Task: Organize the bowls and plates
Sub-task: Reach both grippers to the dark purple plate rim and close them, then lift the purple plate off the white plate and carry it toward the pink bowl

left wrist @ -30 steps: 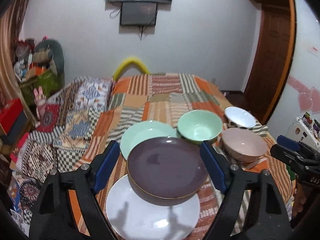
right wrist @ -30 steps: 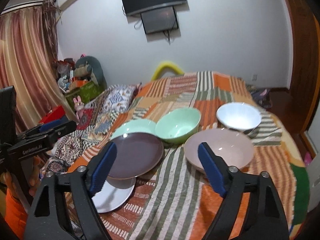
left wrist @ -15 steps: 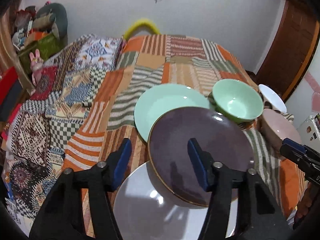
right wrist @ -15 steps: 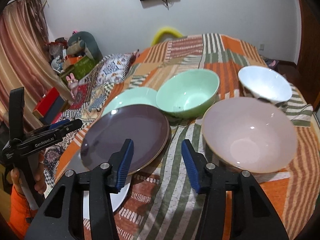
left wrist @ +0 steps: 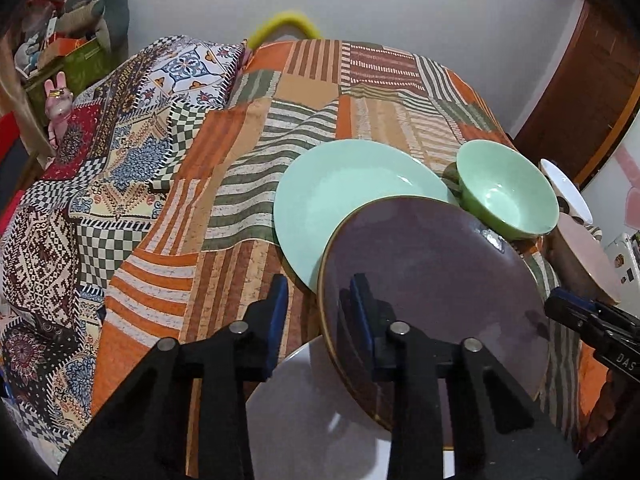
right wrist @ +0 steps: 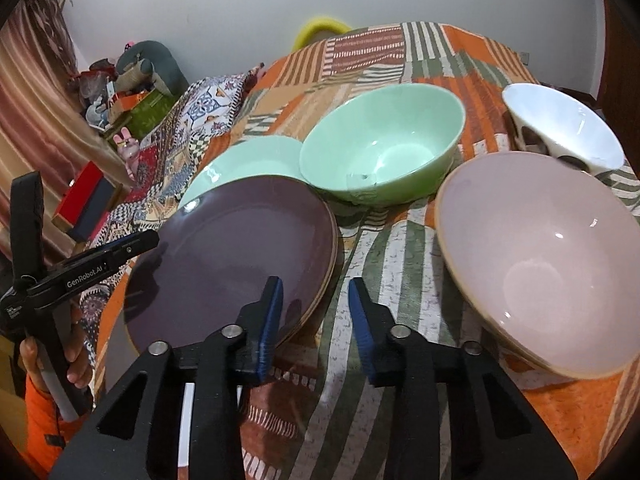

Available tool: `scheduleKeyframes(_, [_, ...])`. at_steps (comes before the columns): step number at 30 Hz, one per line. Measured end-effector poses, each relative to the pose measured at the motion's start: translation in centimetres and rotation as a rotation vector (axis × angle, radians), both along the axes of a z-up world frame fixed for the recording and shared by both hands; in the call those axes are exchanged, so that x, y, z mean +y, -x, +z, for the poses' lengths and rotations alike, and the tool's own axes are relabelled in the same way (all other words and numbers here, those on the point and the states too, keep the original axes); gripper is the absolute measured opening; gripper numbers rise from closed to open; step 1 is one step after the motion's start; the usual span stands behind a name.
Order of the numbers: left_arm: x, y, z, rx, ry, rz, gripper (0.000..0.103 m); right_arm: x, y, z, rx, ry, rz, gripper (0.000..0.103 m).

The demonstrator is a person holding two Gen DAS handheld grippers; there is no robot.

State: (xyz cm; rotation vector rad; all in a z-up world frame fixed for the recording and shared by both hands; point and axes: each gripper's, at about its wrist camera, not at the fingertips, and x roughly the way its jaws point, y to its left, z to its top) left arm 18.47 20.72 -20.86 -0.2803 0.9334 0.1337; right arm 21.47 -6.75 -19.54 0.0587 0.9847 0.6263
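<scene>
I have both sets of jaws part-open on the round purple ceramic plate (left wrist: pixel 432 280), lying at my twelve o'clock over the white plate (left wrist: pixel 312 412) and mint-green plate (left wrist: pixel 344 184) on the patchwork bed (left wrist: pixel 248 184), bowls unstacked.

White wall (left wrist: pixel 420 20) behind a patchwork bedspread (left wrist: pixel 248 184); striped curtain (right wrist: pixel 36 92) at left.

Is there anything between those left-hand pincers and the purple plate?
Nothing visible. The left gripper already straddles the near-left rim of the purple plate, one finger outside, one over its face, with nothing between.
</scene>
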Motion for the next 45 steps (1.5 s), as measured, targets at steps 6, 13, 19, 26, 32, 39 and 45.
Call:
scheduleKeyframes(6, [0.0, -0.4, -0.5, 0.007, 0.015, -0.021, 0.021, 0.7, -0.5, -0.7, 0.021, 0.015, 0.009, 0.019])
scheduleKeyframes(13, [-0.1, -0.6, -1.0, 0.015, 0.055, -0.030, 0.021, 1.1, -1.1, -1.0, 0.031, 0.019, 0.007, 0.019])
scheduleKeyframes(19, [-0.3, -0.7, -0.9, 0.021, 0.045, -0.022, 0.021, 1.3, -1.3, -1.1, 0.040, 0.010, 0.001, 0.019])
scheduleKeyframes(26, [-0.6, 0.3, -0.6, 0.020, 0.046, -0.010, 0.020, 1.3, -1.0, -0.9, 0.031, 0.017, 0.004, 0.019])
scheduleKeyframes(32, [-0.8, 1.4, 0.0, 0.005, 0.056, 0.004, 0.020, 0.9, -0.6, -0.5, 0.022, 0.000, 0.002, 0.019])
scheduleKeyframes(39, [-1.5, 3.1, 2.2, -0.050, 0.056, 0.012, 0.020, 0.3, 0.2, 0.8, 0.005, -0.022, -0.004, 0.019])
scheduleKeyframes(45, [-2.6, 4.7, 4.5, -0.090, 0.036, 0.007, 0.020, -0.7, 1.4, 2.8, -0.041, -0.045, -0.010, 0.019])
